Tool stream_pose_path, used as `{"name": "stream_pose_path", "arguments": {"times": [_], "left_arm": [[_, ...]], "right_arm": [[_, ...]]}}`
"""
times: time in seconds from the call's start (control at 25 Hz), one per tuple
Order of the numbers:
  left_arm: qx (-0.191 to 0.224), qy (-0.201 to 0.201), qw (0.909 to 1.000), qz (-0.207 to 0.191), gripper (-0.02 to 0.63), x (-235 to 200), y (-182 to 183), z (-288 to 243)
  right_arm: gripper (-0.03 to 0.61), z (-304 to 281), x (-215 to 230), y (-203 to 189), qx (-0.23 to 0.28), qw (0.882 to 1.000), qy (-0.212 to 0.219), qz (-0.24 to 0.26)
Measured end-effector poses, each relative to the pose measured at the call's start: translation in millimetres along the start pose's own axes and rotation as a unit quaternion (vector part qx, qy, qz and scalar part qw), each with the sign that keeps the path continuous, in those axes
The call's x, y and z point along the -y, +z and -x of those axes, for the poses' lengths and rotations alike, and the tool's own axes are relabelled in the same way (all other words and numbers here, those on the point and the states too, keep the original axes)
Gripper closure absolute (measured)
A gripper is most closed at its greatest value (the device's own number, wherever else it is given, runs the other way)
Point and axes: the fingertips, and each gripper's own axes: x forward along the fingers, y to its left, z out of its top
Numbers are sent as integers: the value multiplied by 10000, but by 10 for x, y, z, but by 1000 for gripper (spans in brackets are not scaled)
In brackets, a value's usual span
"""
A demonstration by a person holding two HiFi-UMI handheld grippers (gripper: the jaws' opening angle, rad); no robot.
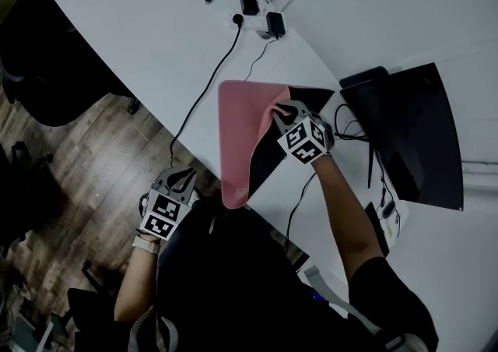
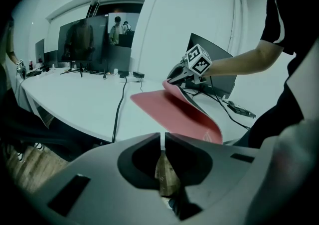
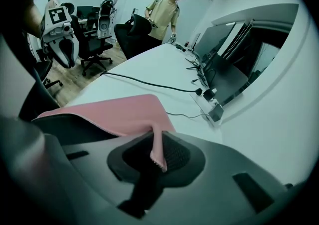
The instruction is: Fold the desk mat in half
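Observation:
The desk mat (image 1: 237, 140) is pink on top and black underneath, and lies on the white table (image 1: 156, 39). Its right side is lifted and curled over toward the left, showing the black underside. My right gripper (image 1: 282, 113) is shut on the raised corner of the mat (image 3: 114, 112), and the pink edge runs down between the pads of that gripper (image 3: 157, 149). My left gripper (image 1: 183, 179) is off the table's near edge, over the wooden floor, shut with nothing in it. In the left gripper view the left gripper (image 2: 163, 142) faces the curled mat (image 2: 169, 107).
A dark monitor (image 1: 412, 132) lies flat to the right of the mat. A black cable (image 1: 210, 86) runs across the table from the plugs and adaptors (image 1: 261, 15) at the back. A person (image 3: 164, 10) and office chairs (image 3: 94, 40) stand beyond the table.

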Motion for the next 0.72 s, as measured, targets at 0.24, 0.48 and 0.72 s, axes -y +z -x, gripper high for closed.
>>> {"name": "stream_pose_path", "arguments": {"times": [0.24,0.48,0.72], "left_arm": [[-11,104,9999,68,580,-100,-63,124],[-81,410,9988,251,580,-182,-110,203],[-228,711,9963,423,580,-232,-178,254]], "right_arm": [[518,-196,44,224,46,10000,33,31],[518,-418,66,398,143,9997,147,139],[518,-648,73,529,191,9990,291,297]]}}
